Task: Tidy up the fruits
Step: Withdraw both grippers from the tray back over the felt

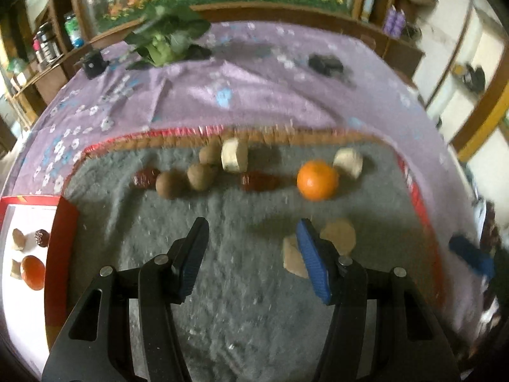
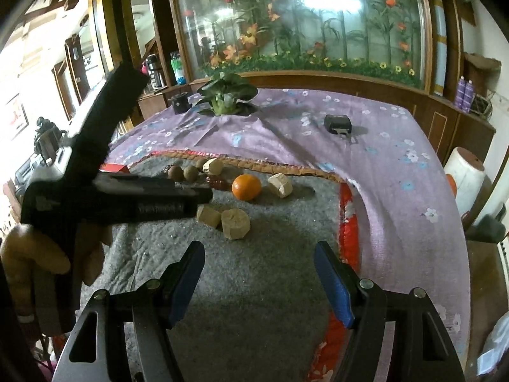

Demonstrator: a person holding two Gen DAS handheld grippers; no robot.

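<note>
On the grey mat (image 1: 241, 286) lie an orange (image 1: 317, 180), three brown round fruits (image 1: 200, 176), two dark red dates (image 1: 259, 181) and several pale chunks (image 1: 234, 154). My left gripper (image 1: 251, 226) hovers open over the mat with nothing between its pads. Two pale chunks (image 1: 338, 235) lie just behind its right finger. My right gripper (image 2: 259, 251) is open and empty, nearer than the two chunks (image 2: 235, 219) and the orange (image 2: 246, 187). The right wrist view shows the left gripper (image 2: 203, 195) side-on, held by a gloved hand (image 2: 31, 254).
A red-rimmed white box (image 1: 62, 238) at the mat's left holds a few sorted pieces. The mat lies on a purple flowered cloth (image 2: 397, 175). Further back sit a leafy green vegetable (image 2: 227, 97), a black cup (image 2: 179, 103) and a dark object (image 2: 338, 124). Wooden cabinets ring the table.
</note>
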